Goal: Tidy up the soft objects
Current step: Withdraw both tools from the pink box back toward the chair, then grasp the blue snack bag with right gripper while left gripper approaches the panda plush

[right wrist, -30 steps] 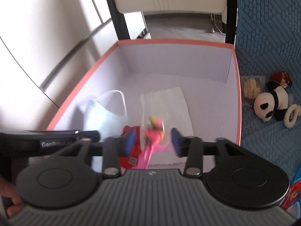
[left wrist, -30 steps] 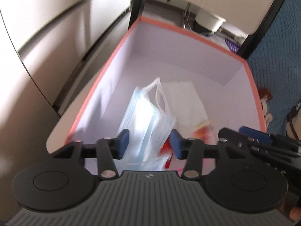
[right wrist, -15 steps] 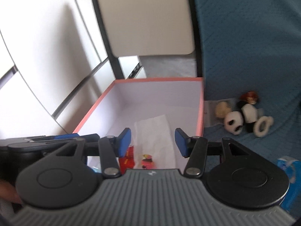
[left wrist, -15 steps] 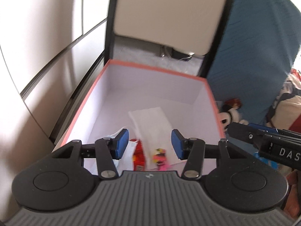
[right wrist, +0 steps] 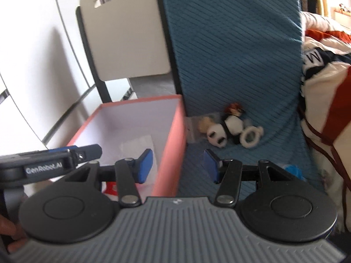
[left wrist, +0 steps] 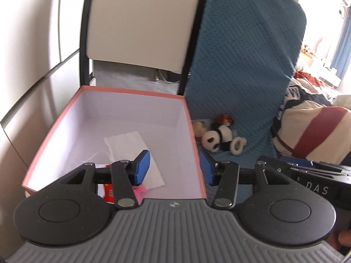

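A pink-rimmed box (left wrist: 190, 131) (right wrist: 173, 135) with a white inside stands on the left. In it lie a white folded cloth (left wrist: 131, 151), a red item (left wrist: 108, 194) and a pink toy (left wrist: 139, 190). A panda plush (left wrist: 216, 137) (right wrist: 221, 130) with a white ring (left wrist: 238, 144) (right wrist: 251, 135) lies on the blue cloth right of the box. My left gripper (left wrist: 175, 168) is open and empty above the box's right wall. My right gripper (right wrist: 177, 166) is open and empty, straddling the same wall.
A blue textured cloth (left wrist: 241, 65) (right wrist: 230, 54) covers the surface and rises behind the plush. A chair with a beige back (left wrist: 140, 22) stands behind the box. Striped bedding (left wrist: 311, 127) lies at the right. White cabinet doors (left wrist: 33, 43) are at the left.
Both grippers released their items into the box, then lifted and swung right. The face masks and pink toy now lie in the box; the panda has come into view.
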